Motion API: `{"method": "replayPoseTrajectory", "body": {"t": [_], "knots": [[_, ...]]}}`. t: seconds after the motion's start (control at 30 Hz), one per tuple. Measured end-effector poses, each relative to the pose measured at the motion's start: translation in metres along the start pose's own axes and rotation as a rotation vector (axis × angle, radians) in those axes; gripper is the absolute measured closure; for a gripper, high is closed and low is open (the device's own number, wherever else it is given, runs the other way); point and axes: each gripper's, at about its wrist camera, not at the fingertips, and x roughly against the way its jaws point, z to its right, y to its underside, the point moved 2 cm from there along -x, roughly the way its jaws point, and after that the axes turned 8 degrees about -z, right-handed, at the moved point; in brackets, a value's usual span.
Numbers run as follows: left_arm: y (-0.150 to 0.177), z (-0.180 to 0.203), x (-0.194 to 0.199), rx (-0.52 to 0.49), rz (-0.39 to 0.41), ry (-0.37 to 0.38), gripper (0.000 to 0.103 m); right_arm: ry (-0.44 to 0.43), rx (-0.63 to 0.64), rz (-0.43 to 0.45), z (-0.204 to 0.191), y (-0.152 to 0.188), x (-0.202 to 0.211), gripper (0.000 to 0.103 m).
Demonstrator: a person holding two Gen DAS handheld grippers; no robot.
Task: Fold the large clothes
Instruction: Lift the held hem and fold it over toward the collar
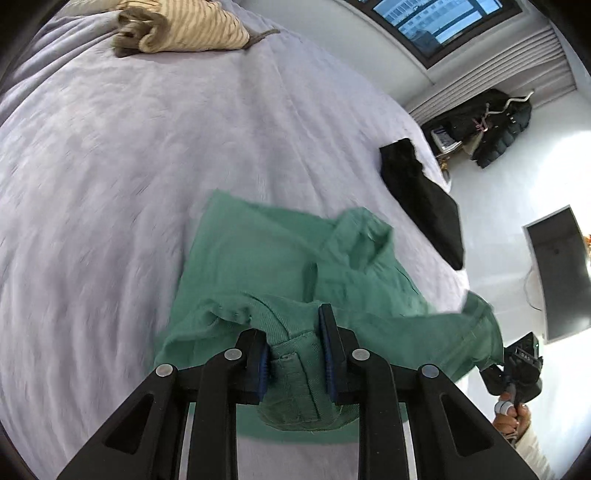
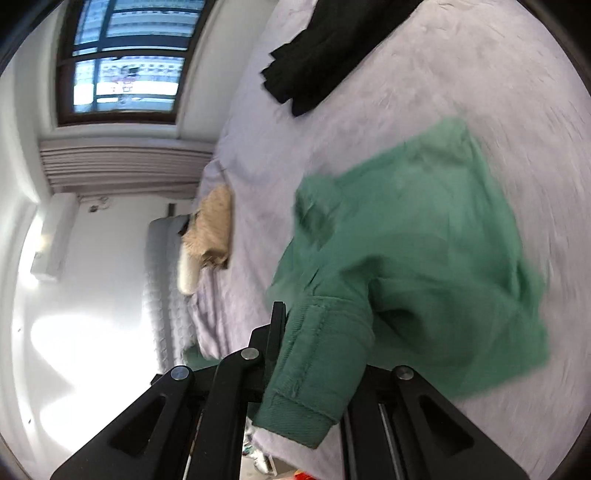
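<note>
From the left wrist view, the left gripper [image 1: 295,354] has its blue-padded fingers [image 1: 327,354] clamped on a thick hem of the green garment [image 1: 266,254], whose body runs away from the camera across the lilac bedspread [image 1: 110,166], collar end toward the right. A black garment [image 1: 421,195] lies near the bed's right edge, a striped beige one [image 1: 184,26] at the far end. From the right wrist view, the right gripper [image 2: 314,369] is closed on a cuffed band of the green garment [image 2: 424,251], which hides one finger; the cloth stretches up and rightward over the bedspread [image 2: 424,74], blurred.
</note>
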Motion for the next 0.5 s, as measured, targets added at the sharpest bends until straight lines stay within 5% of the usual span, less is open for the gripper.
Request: {"method": "replayPoseTrajectory", "body": {"t": [0.3,0.37,0.43,0.47,0.5], "knots": [[-0.052,-0.016,-0.099,-0.051,-0.107,-0.181,0.075,0.135,-0.115,0.023,0.051,-0.062,-0.056,0.092],[-0.054,-0.021,-0.102,-0.044,-0.112,-0.22,0.057,0.141,-0.153,0.026,0.059,-0.068,-0.059,0.092],[-0.056,-0.022,-0.089,-0.051,-0.036,-0.286,0.013,0.138,-0.16,0.026,0.061,-0.07,-0.057,0.082],[-0.055,-0.021,-0.082,-0.06,-0.004,-0.304,0.009,0.14,-0.15,0.033,0.061,-0.07,-0.055,0.078],[-0.056,-0.02,-0.075,-0.076,0.027,-0.316,0.009,0.142,-0.13,0.049,0.058,-0.07,-0.05,0.061]]}}
